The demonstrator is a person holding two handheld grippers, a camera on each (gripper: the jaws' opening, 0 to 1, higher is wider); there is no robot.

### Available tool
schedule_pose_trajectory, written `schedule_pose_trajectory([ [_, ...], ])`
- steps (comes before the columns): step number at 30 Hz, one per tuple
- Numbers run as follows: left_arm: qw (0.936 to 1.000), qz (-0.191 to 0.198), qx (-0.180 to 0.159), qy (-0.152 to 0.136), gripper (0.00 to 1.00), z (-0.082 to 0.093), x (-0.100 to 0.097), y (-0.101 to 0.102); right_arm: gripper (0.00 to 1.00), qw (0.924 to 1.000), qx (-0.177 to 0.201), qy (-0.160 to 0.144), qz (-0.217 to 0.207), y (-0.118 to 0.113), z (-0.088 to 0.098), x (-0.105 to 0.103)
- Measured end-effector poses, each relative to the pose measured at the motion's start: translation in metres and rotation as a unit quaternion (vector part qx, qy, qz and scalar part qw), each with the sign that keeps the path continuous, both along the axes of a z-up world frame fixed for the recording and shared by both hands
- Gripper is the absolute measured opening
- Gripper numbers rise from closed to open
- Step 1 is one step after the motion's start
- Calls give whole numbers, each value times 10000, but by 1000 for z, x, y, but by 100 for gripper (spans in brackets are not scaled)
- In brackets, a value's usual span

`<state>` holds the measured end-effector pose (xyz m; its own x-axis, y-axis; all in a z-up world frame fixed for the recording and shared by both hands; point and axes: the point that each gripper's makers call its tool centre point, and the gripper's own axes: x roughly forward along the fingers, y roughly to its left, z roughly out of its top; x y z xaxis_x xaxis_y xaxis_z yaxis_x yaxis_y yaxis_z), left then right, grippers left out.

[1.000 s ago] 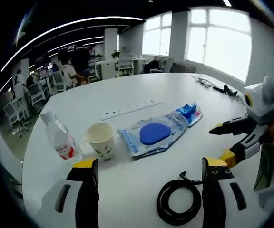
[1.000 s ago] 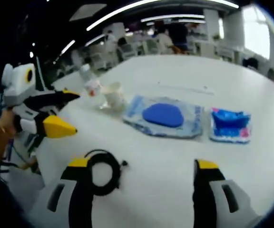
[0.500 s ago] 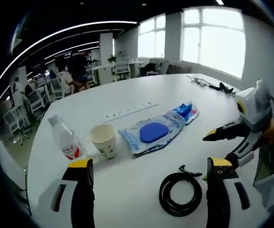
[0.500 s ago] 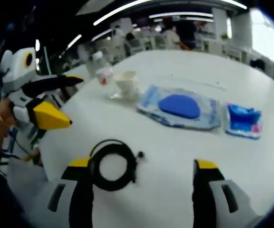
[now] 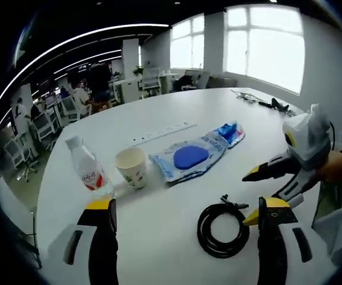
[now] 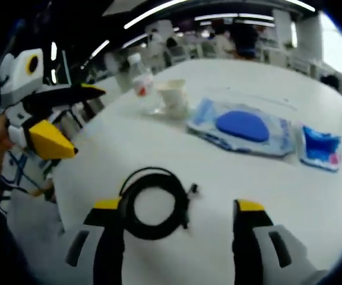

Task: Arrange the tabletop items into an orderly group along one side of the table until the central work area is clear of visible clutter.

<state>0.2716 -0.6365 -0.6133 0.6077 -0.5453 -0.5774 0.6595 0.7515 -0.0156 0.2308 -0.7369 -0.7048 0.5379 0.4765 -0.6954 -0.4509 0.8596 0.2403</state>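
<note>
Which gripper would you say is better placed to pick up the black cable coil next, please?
Right gripper, probably: its open jaws already point at the cable coil, which lies just ahead between them.

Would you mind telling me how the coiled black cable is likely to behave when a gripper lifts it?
The black cable lies in loose loops with no tie visible, so it will probably sag and uncoil. Its plug end juts free and may swing.

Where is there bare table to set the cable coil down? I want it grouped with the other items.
Bare table lies between the cable coil and the row of bottle, paper cup and blue-pad bag. More bare top lies beyond the power strip. That row itself is crowded, items nearly touching.
</note>
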Motion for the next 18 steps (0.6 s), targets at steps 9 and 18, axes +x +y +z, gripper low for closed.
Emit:
schedule_pose_trajectory([
  [9,10000,36,-21,2,100,4,-9,9,54,9999,-75,47,67,8,-15,2],
  [18,9999,-12,-22,129,100,2,-20,13,45,10000,-60,47,15,16,-20,10],
])
